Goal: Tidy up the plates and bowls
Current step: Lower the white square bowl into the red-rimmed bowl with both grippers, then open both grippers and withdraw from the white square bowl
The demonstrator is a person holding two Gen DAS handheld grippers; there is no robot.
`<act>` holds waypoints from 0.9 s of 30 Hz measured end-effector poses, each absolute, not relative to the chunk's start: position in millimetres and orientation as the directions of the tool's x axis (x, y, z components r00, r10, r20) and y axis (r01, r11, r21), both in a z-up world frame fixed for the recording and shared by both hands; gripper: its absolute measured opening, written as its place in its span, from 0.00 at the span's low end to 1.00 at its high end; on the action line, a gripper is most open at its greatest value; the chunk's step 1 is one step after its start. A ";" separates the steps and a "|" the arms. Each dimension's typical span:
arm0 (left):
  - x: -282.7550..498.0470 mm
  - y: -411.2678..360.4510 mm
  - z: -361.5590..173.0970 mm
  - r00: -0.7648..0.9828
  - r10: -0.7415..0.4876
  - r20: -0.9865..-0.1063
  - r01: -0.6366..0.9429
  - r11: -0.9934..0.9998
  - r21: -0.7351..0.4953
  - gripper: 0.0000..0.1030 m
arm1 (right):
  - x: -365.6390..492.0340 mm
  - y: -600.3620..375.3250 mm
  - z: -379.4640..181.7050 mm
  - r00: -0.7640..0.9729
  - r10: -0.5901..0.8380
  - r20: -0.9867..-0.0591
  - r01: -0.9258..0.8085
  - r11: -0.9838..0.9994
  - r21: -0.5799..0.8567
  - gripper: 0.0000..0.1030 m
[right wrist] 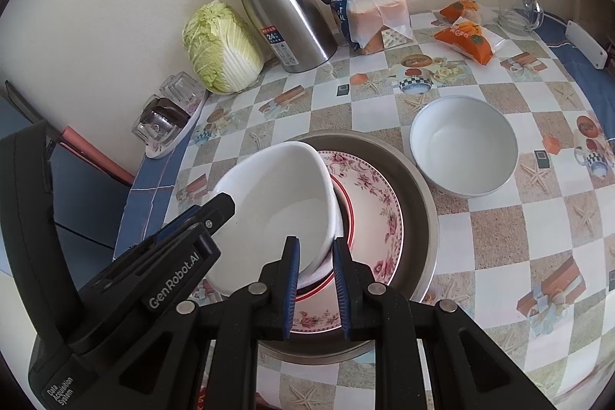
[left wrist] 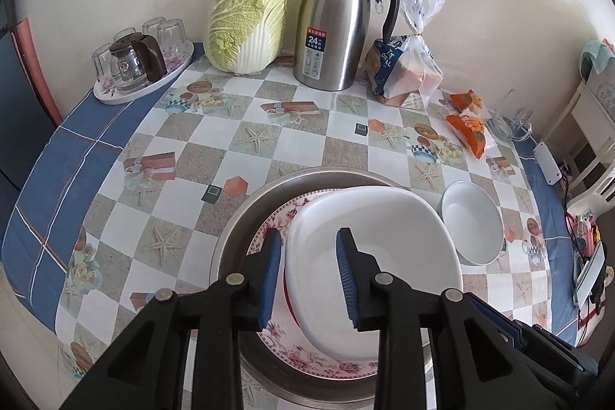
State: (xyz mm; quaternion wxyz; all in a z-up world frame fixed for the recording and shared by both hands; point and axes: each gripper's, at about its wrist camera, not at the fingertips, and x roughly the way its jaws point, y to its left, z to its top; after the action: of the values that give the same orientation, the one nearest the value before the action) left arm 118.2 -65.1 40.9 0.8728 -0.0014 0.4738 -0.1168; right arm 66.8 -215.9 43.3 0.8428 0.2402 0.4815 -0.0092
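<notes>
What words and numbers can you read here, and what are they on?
"24": label on the steel jug; the small print around it is too small to read.
"GenRobot.AI": side of the left gripper.
"Data Acquisition System": lower on that gripper.
"ORAL": bread bag, only part of a word.
Orange snack packets: print too blurred to read.

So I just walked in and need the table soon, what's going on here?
A person with a tool in each hand is stacking dishes. The white squarish bowl sits tilted on the floral plate in the metal pan. The right tool clamps its rim; the left tool straddles the other side, pads apart. A round white bowl waits beside.
</notes>
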 end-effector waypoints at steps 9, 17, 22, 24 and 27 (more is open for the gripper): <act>113.5 -62.8 50.2 0.541 -0.213 -0.814 0.206 0.971 -0.117 0.40 | 63.3 -216.6 52.8 0.556 0.213 -0.804 0.229 0.890 0.394 0.20; 113.1 -62.2 49.4 0.538 -0.209 -0.816 0.202 0.972 -0.116 0.40 | 65.3 -222.6 41.1 0.528 0.216 -0.821 0.258 0.881 0.398 0.20; 113.1 -62.0 49.7 0.538 -0.210 -0.817 0.203 0.972 -0.117 0.46 | 63.8 -223.3 43.2 0.533 0.222 -0.817 0.254 0.879 0.404 0.20; 113.0 -61.5 50.5 0.541 -0.207 -0.815 0.200 0.973 -0.114 0.55 | 62.5 -223.2 47.9 0.544 0.224 -0.809 0.248 0.878 0.410 0.20; 113.1 -60.7 51.5 0.546 -0.195 -0.815 0.193 0.976 -0.105 0.66 | 60.6 -223.4 54.6 0.559 0.218 -0.800 0.244 0.879 0.409 0.20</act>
State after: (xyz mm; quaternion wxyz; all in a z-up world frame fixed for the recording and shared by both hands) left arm 113.1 -60.7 51.5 0.8791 -0.0015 0.4637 -0.1103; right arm 60.6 -223.4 54.6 0.8481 0.2457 0.4695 -0.0077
